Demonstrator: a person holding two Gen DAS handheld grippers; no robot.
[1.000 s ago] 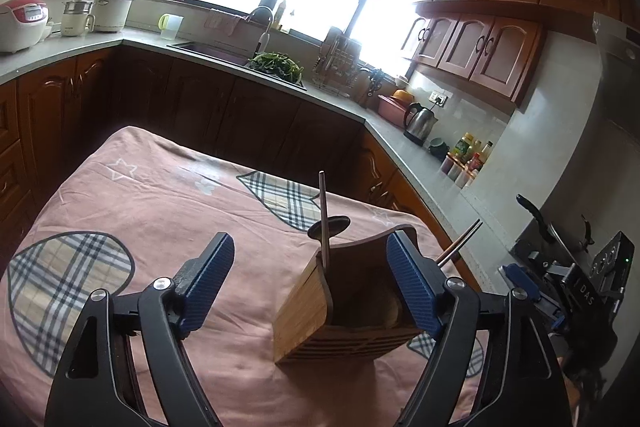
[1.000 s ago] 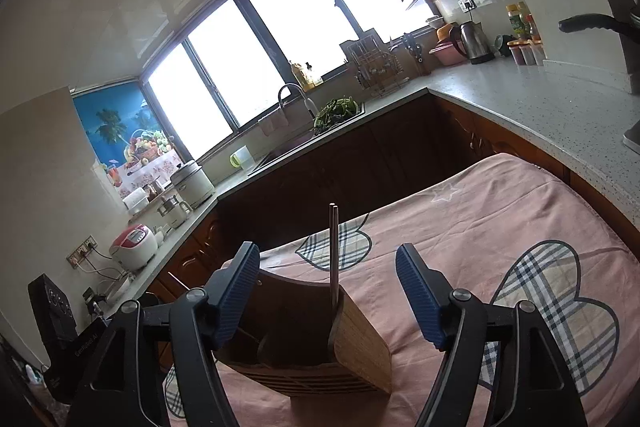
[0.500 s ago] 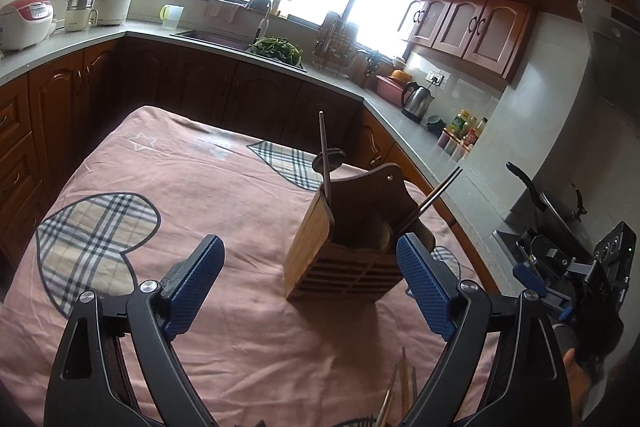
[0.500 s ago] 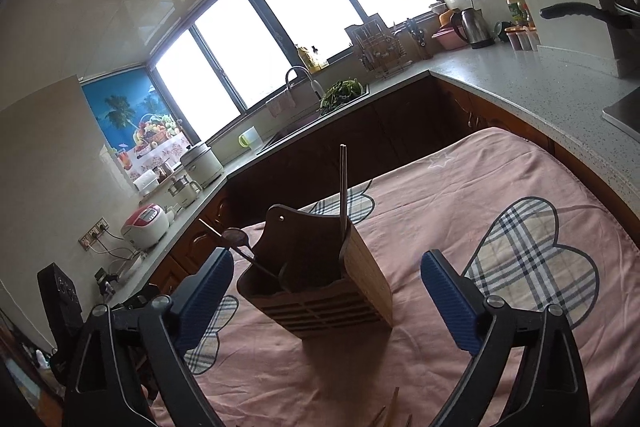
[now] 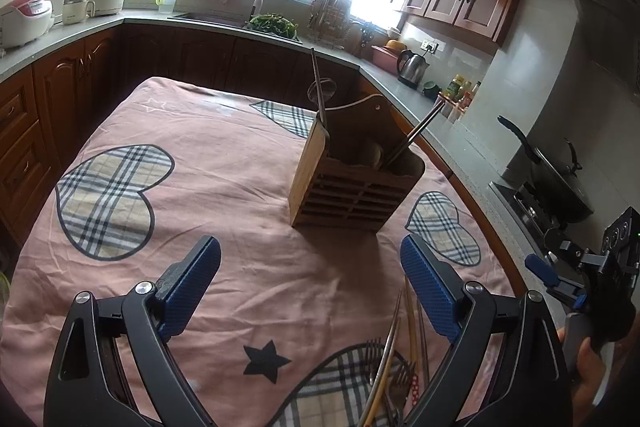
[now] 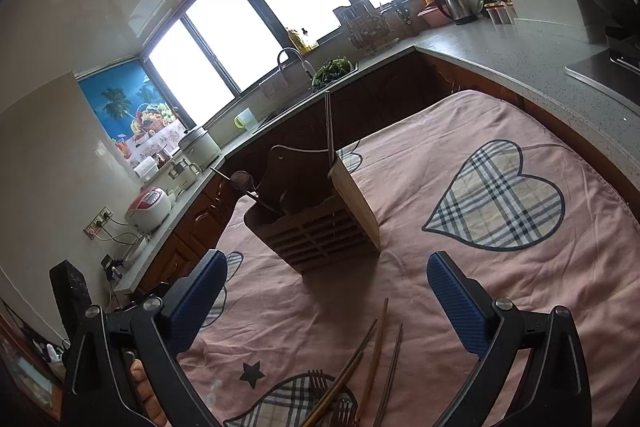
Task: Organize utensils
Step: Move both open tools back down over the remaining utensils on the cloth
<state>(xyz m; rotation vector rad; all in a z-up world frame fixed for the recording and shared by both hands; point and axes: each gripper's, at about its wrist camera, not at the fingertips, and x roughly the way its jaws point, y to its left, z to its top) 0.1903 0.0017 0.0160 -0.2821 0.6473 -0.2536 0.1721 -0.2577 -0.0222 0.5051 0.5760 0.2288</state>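
Left gripper (image 5: 310, 273) and right gripper (image 6: 326, 285) both hover with jaws released, empty. Wooden utensil holder (image 5: 352, 183) stands ahead on the tabletop (image 5: 224, 163); loose chopsticks (image 6: 376, 355) and forks (image 5: 394, 375) lie near.

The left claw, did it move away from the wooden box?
Yes. The left claw backed away from the wooden utensil holder, toward the loose chopsticks.

The left gripper (image 5: 310, 281) hung spread wide above loose chopsticks (image 5: 410, 323) and forks (image 5: 400, 379), short of the wooden utensil holder (image 5: 356, 183).
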